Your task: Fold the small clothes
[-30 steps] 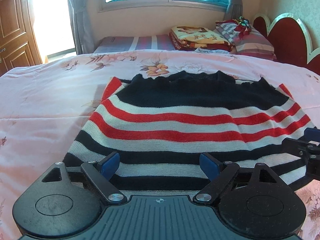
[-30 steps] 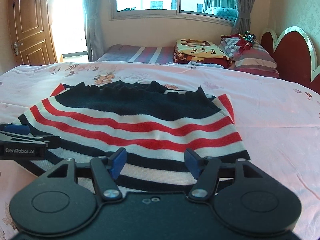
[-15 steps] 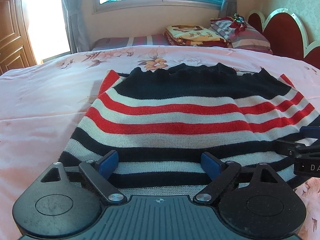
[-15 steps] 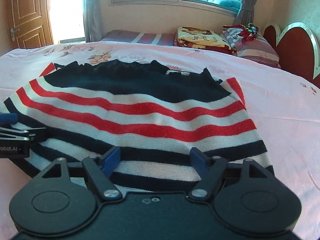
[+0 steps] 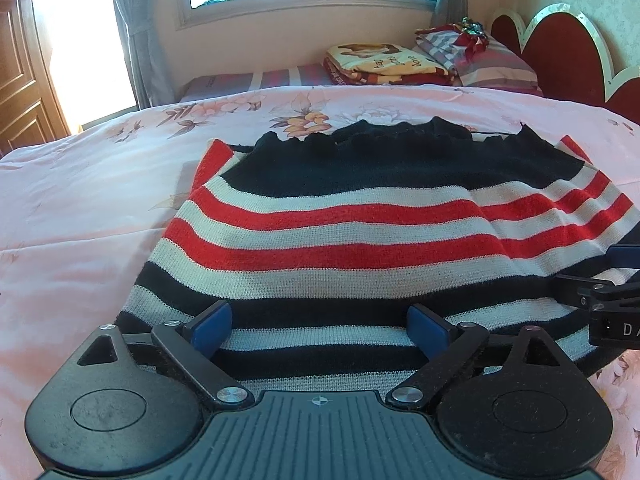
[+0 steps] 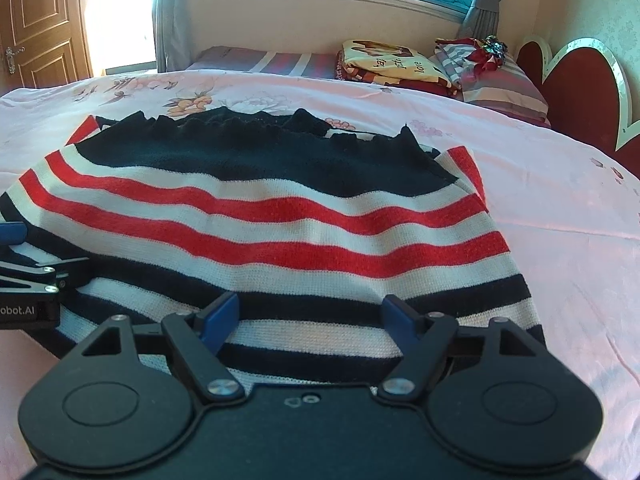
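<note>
A small knit sweater with red, white and navy stripes lies spread on the pink bed; it also shows in the right wrist view. My left gripper is open, its blue pads low over the sweater's near hem on the left side. My right gripper is open over the near hem on the right side. Each gripper shows in the other's view, the right one at the right edge, the left one at the left edge. Neither holds cloth.
The pink floral bedsheet stretches around the sweater. Folded blankets and striped pillows lie at the far end by a red headboard. A wooden door and a window stand behind.
Both grippers have moved forward and lower onto the sweater's near hem, so the sweater fills more of each view. Both stay open.
</note>
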The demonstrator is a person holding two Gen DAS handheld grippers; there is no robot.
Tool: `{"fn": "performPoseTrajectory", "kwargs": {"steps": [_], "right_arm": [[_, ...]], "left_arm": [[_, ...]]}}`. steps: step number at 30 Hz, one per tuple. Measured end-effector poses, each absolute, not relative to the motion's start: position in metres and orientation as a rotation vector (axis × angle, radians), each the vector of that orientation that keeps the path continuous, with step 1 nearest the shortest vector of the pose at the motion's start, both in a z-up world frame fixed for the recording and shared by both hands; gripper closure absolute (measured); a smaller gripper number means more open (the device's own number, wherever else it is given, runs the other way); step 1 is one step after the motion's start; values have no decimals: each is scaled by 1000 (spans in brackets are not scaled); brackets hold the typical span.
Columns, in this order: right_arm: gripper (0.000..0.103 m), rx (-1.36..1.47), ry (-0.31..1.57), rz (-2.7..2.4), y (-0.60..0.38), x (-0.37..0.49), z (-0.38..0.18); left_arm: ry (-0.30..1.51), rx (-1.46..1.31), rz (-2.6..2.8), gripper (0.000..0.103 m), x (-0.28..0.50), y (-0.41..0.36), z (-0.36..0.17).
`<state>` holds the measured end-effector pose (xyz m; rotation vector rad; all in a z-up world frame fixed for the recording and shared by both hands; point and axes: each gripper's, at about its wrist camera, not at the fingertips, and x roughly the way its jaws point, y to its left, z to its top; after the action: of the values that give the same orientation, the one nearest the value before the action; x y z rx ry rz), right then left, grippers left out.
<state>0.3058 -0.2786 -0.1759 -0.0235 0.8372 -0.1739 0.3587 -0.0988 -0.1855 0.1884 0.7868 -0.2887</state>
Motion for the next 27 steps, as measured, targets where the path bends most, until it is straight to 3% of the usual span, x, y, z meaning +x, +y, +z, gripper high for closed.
{"fn": "performPoseTrajectory", "kwargs": {"steps": [14, 27], "right_arm": [[24, 26, 766, 28, -309, 296, -149], [23, 21, 780, 69, -276, 314, -162]], "left_arm": [[843, -98, -180, 7, 329, -63, -155], [982, -364, -109, 7, 324, -18, -194]]}}
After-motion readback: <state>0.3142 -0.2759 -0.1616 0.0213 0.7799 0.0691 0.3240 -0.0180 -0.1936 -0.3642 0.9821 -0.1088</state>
